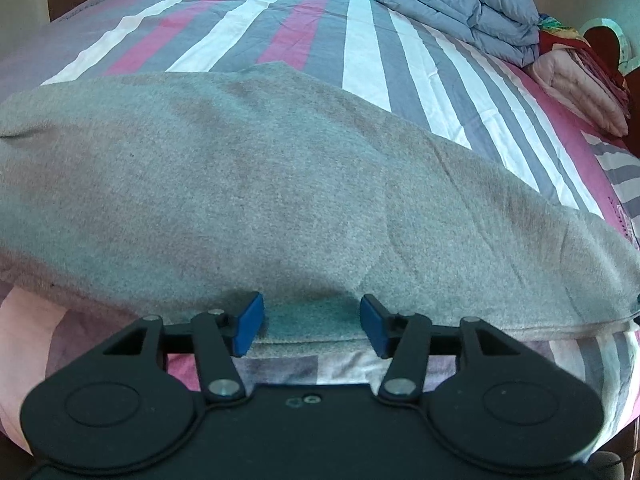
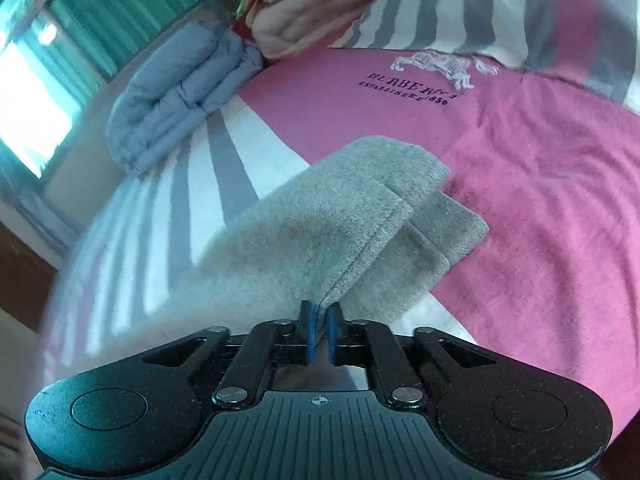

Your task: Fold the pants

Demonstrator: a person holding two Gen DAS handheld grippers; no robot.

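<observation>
Bedding fills my left view: the striped bed sheet (image 1: 360, 56) runs clear and open beyond the jaws up to the far edge, with a folded blue duvet (image 1: 460, 8) and a pink folded blanket (image 1: 576, 84) stacked off to the far right. Grey pants (image 1: 260, 184) lie spread across the bed just ahead of the left gripper (image 1: 312, 322), their near hem sitting between the blue pads, which I see standing moderately apart and not pressing the cloth. Below the hem, a strip of sheet shows at the bed's near edge.

On my right view, a window (image 2: 36, 92) and wall close off the far left, and the same blue duvet (image 2: 172, 92) lies ahead to the left of the jaws. The right gripper (image 2: 319, 334) has its jaws nearly together, pinching a corner of the pants (image 2: 320, 232), whose hemmed layers rise forward from the pads. To the right, a broad pink stretch of sheet (image 2: 540, 200) with a printed logo (image 2: 432, 76) is free, and a striped pillow (image 2: 500, 4) lies beyond.
</observation>
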